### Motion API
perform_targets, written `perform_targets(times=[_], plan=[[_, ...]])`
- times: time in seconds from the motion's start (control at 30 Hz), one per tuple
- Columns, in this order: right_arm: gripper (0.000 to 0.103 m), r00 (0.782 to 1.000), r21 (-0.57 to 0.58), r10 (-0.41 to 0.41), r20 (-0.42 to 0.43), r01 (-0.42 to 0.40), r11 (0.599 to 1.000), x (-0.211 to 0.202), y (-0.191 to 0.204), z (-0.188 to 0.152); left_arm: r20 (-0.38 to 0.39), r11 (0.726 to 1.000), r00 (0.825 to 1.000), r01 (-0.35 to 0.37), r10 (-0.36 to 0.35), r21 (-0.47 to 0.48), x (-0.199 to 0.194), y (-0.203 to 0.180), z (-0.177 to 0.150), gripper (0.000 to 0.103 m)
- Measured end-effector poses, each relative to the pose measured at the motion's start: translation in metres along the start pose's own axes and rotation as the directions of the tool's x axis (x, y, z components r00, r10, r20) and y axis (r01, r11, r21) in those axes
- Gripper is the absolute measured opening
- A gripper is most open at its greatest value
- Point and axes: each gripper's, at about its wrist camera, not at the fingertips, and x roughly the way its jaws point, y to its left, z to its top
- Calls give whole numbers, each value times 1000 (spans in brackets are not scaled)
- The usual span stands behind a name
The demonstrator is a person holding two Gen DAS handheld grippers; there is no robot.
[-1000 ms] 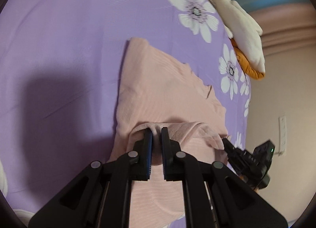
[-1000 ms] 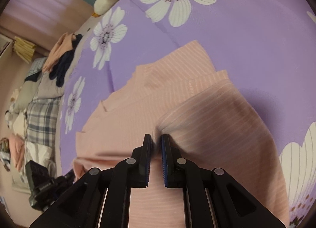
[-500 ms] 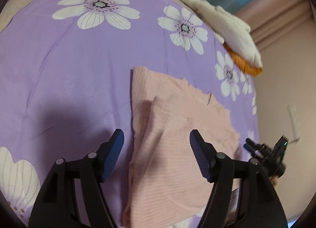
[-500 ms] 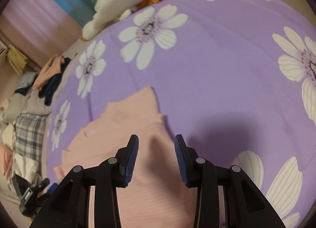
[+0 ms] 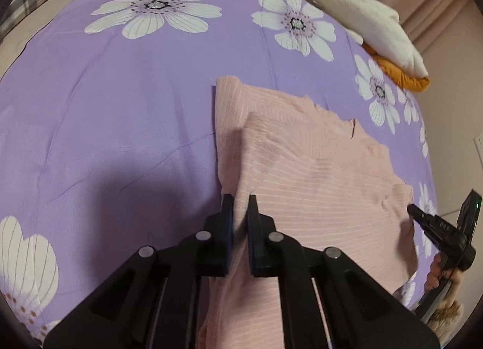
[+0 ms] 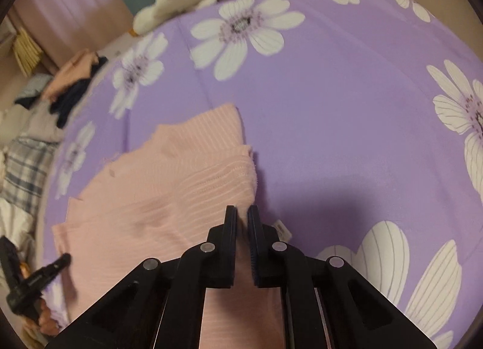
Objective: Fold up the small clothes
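Both grippers, spread wide above the cloth half a second ago, are now drawn narrow and pinch the garment's side edges.

Purple floral bedsheet: covers the bed and carries the work; white daisy prints surround the garment, and a dark shadow falls on the sheet left of the left gripper.

Pink ribbed garment: lies on the bedsheet, partly folded, with an upper layer laid over a wider lower layer. In the right wrist view the same garment shows its stitched hem along the right side and a small white label beside the right finger.

Cream plush toy: rests at the far edge of the bed with an orange part under it, well apart from the garment.

Clothes pile: peach and dark items lie off the far left edge of the sheet, beside plaid fabric.

Left gripper: jaws nearly together, with the left edge of the garment's upper layer caught between them. It also appears at the lower left of the right wrist view, tip at the garment's edge.

Right gripper: jaws nearly together, gripping the garment's right edge just below the hem. In the left wrist view its tip touches the garment's right side.
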Motion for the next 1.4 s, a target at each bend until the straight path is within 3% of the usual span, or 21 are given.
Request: perform_targets(times=[0.1,0.3,0.7,0.9,1.03,1.37,1.4], plan=[[9,999,6,27,31,-27,1000,-14,2,-3,25,1000,1000,0,0,-8,-12,-6,-3,4],[7,993,-8,71,98,-71,997,-41,14,-1,84,997,994,79,-77,-18,-38,-16,-3,4],[7,972,-33,147,184,-144,989,-66,36,29,209,994,972,108,-107,6,-73,-20,33,3],[7,972,-64,129,196,-119,991,-64,47,35,181,995,979,100,-99,2,-61,-13,38,3],[7,976,-40,117,181,-111,993,-58,40,32,132,994,986,107,-104,-20,-47,-5,37,2],[7,979,-3,108,174,-109,994,-56,25,31,94,994,990,109,-106,-25,-35,-2,43,2],[7,979,-4,108,173,-109,994,-55,25,31,81,994,991,108,-105,-35,-33,2,43,7]])
